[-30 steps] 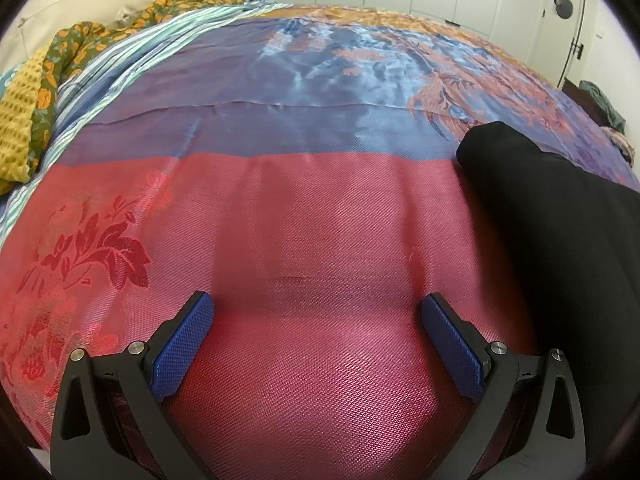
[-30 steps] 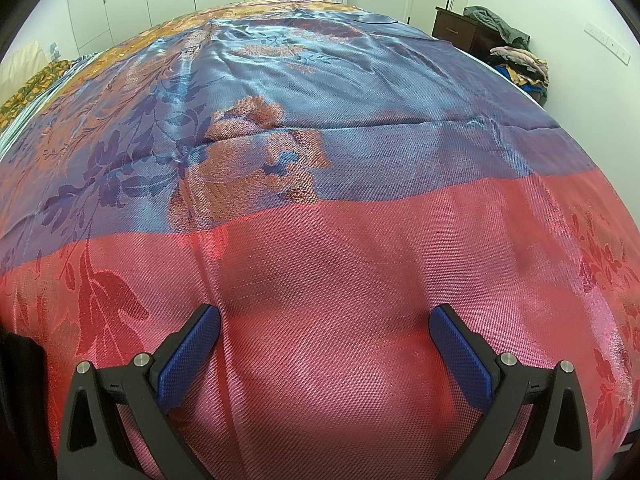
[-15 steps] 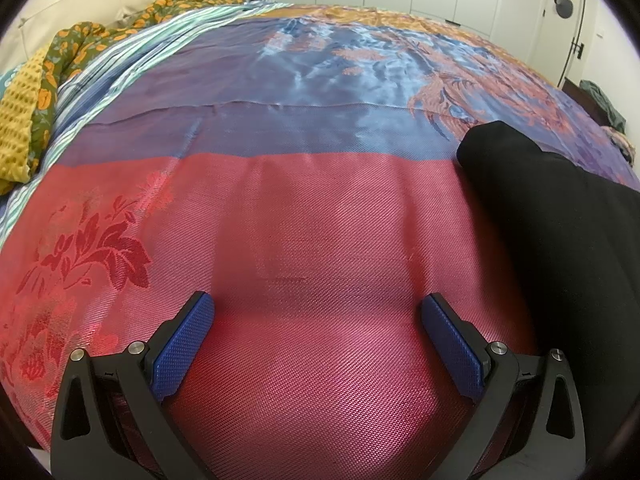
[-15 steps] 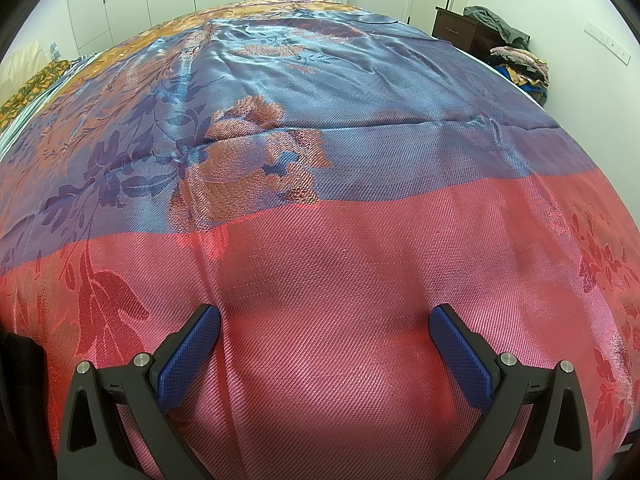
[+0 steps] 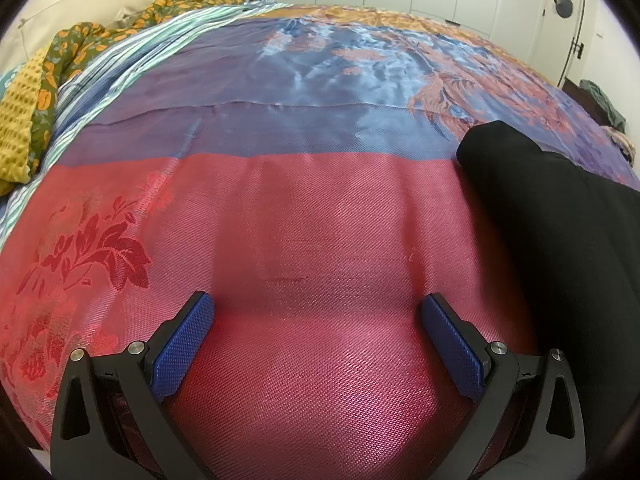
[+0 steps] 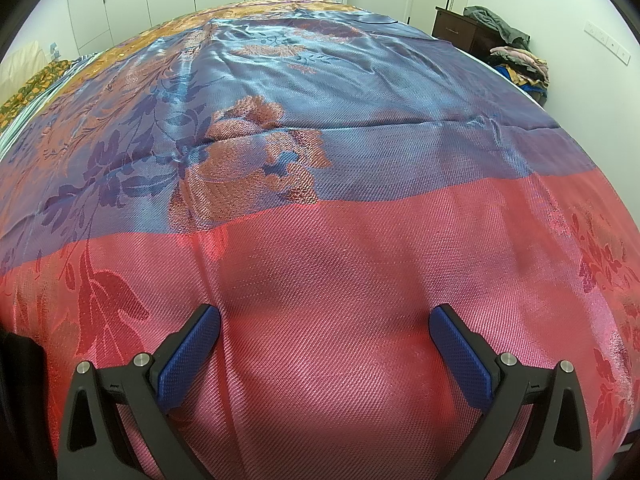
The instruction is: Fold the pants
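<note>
Change: nothing has moved that I can see; both grippers and the pants sit where they were a second ago.
Left gripper (image 5: 318,308): I have it spread wide, blue pads (image 5: 182,350) apart with nothing between them, low over the red band of the bedspread (image 5: 320,208) near its near edge.
Pants (image 5: 560,232): black, folded into a thick bundle, lying on the bedspread to the right of my left gripper and clear of it; their far end reaches the line where red meets blue. In the right wrist view only a dark sliver (image 6: 16,364) shows at the left edge, and I cannot tell more from it.
Right gripper (image 6: 324,320): also wide apart and empty, over the red band, well to the right of the pants.
Bedspread: shiny, red at the near edge, blue with orange flowers further back, smooth with a few creases.
Left edge: a floral quilt (image 5: 72,52) and a yellow waffle cloth (image 5: 18,120) bunched by the pillows.
Far right corner: a dark cabinet (image 6: 460,32) with a heap of clothes (image 6: 516,64) beside it.
</note>
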